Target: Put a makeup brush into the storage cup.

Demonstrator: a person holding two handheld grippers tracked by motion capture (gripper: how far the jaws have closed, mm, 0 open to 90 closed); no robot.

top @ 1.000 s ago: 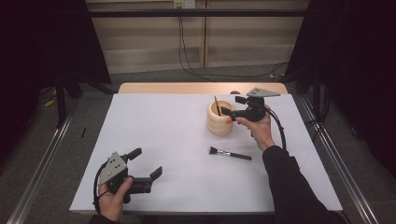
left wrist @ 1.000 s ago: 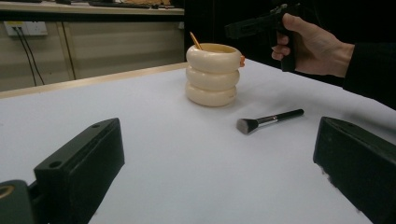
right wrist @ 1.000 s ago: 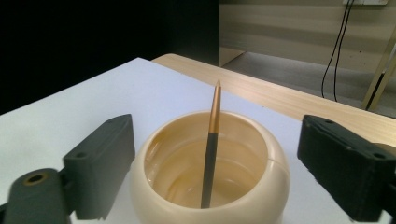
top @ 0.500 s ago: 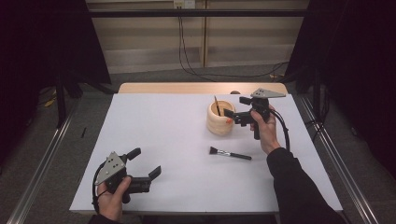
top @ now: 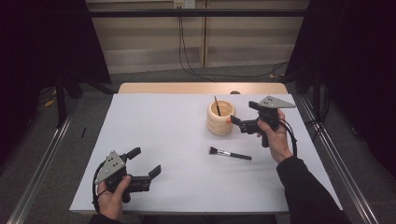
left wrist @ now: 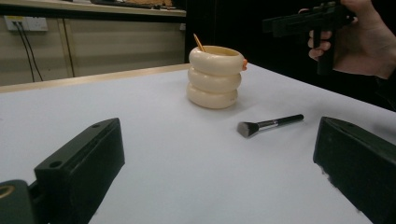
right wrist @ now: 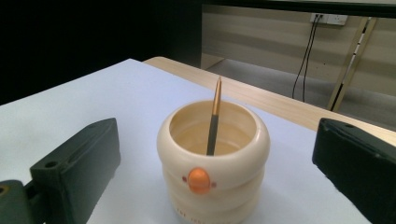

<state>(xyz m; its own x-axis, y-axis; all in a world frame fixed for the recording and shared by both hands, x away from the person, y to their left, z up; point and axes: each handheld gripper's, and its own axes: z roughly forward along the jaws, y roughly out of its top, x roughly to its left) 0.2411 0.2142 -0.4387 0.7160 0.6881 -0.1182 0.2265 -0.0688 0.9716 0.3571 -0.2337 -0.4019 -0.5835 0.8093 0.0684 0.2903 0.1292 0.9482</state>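
My left gripper (top: pixel 147 162) sits nearest me, at about seven o'clock on the white table (top: pixel 159 126), low over the sheet. Its jaws stand wide apart with nothing between them; in the left gripper view they frame bare table, with the brush and the cup ahead of them.

Farther out, near the middle and toward four o'clock, the makeup brush (top: pixel 229 153) lies flat on the table, bristles toward my left and handle toward my right. No jaw touches it; it lies well apart from my left gripper and nearer my right hand (top: pixel 279 140).

Beyond it, at about one o'clock, my right gripper (top: pixel 243 114) hangs above the table just beside the cream ringed cup (top: pixel 221 119), pointing at it from the right. Its jaws have just been opening and now stand spread wide, holding nothing. In the right gripper view the cup (right wrist: pixel 214 161) sits between and ahead of the two jaws, clear of both, its orange button facing me. A second brush (right wrist: pixel 214 122) stands inside the cup, leaning, its gold tip up above the rim.
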